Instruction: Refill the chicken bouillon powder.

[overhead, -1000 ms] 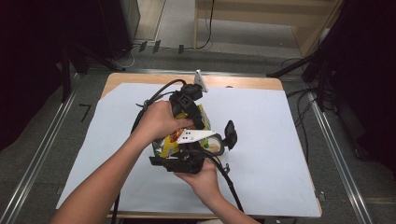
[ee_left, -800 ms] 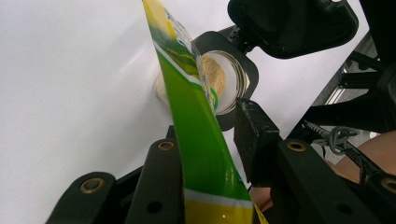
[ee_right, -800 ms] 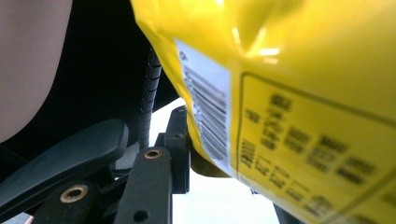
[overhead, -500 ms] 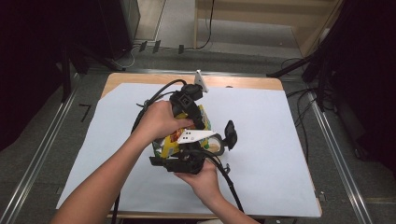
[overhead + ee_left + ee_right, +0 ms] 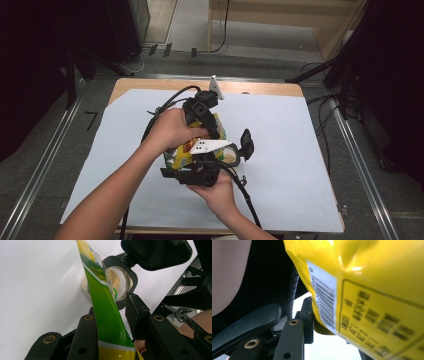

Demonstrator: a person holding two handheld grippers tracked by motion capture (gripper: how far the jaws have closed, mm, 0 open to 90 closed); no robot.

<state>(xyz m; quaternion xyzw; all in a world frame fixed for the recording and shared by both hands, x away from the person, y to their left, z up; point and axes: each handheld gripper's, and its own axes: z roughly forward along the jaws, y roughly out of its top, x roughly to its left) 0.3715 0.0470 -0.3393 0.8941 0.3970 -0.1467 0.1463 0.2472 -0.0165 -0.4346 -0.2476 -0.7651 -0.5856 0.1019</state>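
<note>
The table (image 5: 300, 150), under its white sheet, carries one piece of work: a green-and-yellow bag (image 5: 184, 152) held over a small clear jar (image 5: 119, 282) near the middle. The bag looks to be tipping its contents into the jar, whose mouth shows a tan powder or crumb inside.

To do this well, I would keep the bag's open edge right above the jar's mouth and tilt slowly, since the jar is narrow and the bag wide (a fast tilt would likely spill onto the sheet). The left gripper (image 5: 110, 315) has its fingers (image 5: 136, 312) clenched on the bag's green edge, seen edge-on between them in the left gripper view. The right gripper (image 5: 200, 172) sits at the bag's yellow back, with the barcode close to its camera; one finger (image 5: 308, 317) lies against the bag, but the other is hidden, so I cannot tell whether it truly grips. It should steady the lower end while the left one steers the mouth.

Counted: one table, one sheet, one bag, two grippers, one jar.
</note>
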